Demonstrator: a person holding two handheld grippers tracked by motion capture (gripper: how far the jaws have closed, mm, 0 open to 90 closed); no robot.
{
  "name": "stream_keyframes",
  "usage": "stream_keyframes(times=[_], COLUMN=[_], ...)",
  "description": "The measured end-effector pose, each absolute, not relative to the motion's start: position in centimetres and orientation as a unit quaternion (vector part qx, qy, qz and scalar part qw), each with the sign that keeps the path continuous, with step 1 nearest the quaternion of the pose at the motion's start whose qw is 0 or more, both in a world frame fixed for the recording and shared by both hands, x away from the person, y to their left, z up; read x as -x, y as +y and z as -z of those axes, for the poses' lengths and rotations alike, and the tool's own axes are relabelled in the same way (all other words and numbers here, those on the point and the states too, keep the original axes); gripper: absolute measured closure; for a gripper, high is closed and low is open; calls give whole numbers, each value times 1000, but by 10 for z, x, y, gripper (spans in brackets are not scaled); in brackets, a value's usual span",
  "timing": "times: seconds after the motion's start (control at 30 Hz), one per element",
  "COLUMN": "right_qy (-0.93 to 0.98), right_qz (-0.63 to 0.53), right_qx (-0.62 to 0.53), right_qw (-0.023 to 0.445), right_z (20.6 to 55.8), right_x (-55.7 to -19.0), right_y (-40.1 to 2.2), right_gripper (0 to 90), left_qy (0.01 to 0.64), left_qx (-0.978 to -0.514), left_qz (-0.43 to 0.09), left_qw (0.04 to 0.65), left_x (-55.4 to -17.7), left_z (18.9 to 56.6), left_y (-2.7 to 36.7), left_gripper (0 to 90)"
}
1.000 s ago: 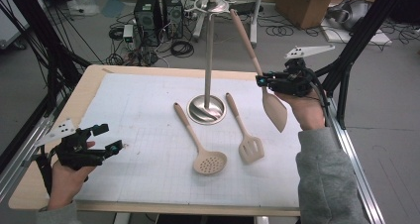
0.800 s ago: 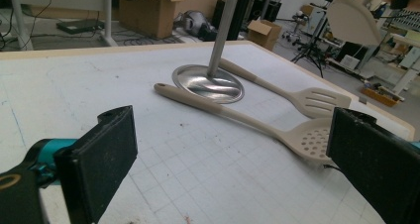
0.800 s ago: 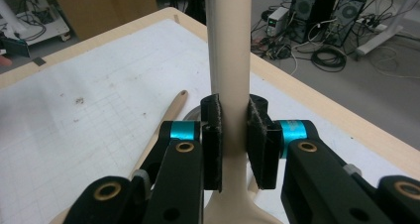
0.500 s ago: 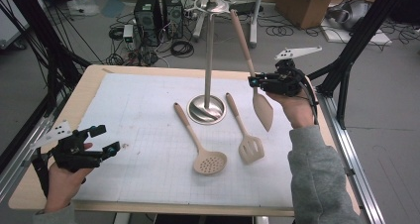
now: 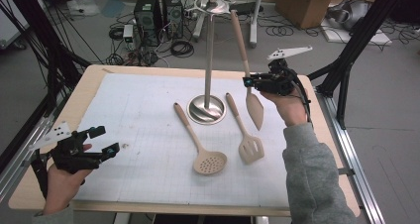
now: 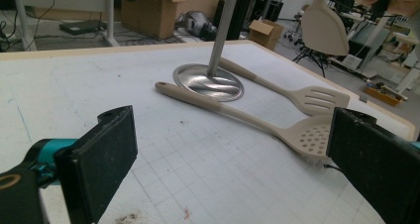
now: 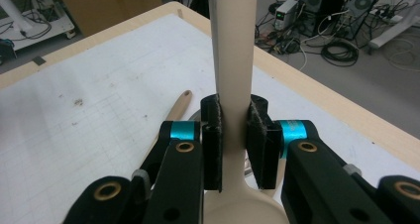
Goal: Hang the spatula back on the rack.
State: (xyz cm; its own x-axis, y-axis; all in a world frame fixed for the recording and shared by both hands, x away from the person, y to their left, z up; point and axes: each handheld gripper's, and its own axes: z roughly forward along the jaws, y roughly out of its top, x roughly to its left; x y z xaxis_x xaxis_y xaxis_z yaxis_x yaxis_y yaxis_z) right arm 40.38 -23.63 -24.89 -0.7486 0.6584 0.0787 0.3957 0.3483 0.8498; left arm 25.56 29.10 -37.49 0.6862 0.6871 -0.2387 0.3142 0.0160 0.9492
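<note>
- The right gripper (image 5: 249,81) is pinching the solid spatula (image 5: 254,109) at the neck just above its blade; in the right gripper view both pads (image 7: 212,135) are pressing against the beige handle (image 7: 232,45) from either side.
- The solid spatula is hanging right of the metal stand (image 5: 210,55), its handle leaning up towards the stand's top ring, its blade pointing down and staying clear of the mat (image 5: 133,115).
- The slotted spatula (image 5: 243,130) is lying on the mat just right of the stand's round base (image 5: 206,110), its handle end close to the base.
- The perforated skimmer (image 5: 200,140) is lying in front of the base, its handle tip right beside the rim.
- The left gripper (image 5: 101,140) is resting well left of the stand, near the table's front left corner, its jaws spread wide and holding nothing; in the left gripper view they are framing the skimmer (image 6: 277,130) and the base (image 6: 208,81).
</note>
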Motion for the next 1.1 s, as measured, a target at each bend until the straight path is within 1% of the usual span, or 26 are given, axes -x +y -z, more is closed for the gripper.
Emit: stream_keyframes(times=[1.1], right_qy=[805], right_qz=[-477], right_qx=[-327], right_qw=[133], right_z=[263], right_x=[-420], right_y=[-216], right_gripper=[783], left_qy=[367], left_qx=[-684], left_qz=[-155], left_qw=[611], left_x=[-252], left_z=[375], left_y=[294], left_gripper=[61])
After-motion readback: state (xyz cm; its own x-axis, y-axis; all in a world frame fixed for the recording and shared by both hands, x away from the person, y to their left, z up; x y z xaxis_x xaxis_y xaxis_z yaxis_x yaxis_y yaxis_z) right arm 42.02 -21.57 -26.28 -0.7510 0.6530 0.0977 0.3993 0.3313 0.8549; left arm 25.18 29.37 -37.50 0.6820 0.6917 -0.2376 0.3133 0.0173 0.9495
